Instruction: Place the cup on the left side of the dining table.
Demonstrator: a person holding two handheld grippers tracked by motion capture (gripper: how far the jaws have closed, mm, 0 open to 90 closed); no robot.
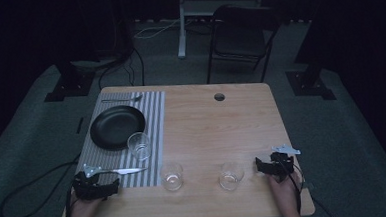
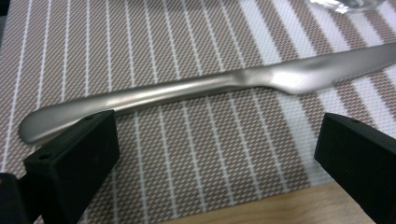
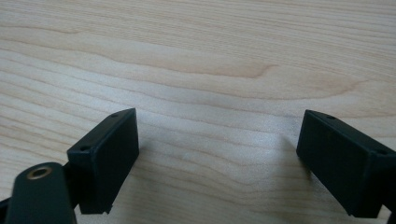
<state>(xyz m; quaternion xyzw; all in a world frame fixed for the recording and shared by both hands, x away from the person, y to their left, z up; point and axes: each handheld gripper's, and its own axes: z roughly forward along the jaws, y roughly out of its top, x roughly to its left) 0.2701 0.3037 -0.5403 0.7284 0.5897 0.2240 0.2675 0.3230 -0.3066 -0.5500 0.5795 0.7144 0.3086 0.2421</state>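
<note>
Left gripper (image 1: 116, 186): at the near-left corner of the table, held in the person's left hand (image 1: 82, 214); jaws spread wide with nothing between them. In the left gripper view (image 2: 217, 154) the two black jaws stand over the near edge of the placemat, and the left jaw overlaps the butt of the knife handle in the picture (contact cannot be told).

Right gripper (image 1: 259, 165): at the near-right of the table, held in the right hand (image 1: 284, 191); jaws wide apart and empty, low over bare wood in its own view (image 3: 217, 149).

Knife (image 1: 126, 170): lies flat on the near strip of the placemat, just ahead of the left gripper; its handle end is toward the left gripper and its blade runs off to the right (image 2: 196, 86).

Near glasses: two clear tumblers upright on bare wood between the grippers, one just right of the placemat (image 1: 172, 175), one near the right gripper (image 1: 231, 175).

Placemat (image 1: 155, 135): striped, covering the table's left part.

Third glass (image 1: 139, 145): upright on the placemat, at the near-right rim of the plate.

Plate (image 1: 117, 126): black, round, mid-placemat.

Far utensil (image 1: 122, 99): on the placemat's far edge (too dim to identify).

Table (image 1: 217, 132): light wood.

Chair (image 1: 242, 36): dark folding chair on the floor beyond.
</note>
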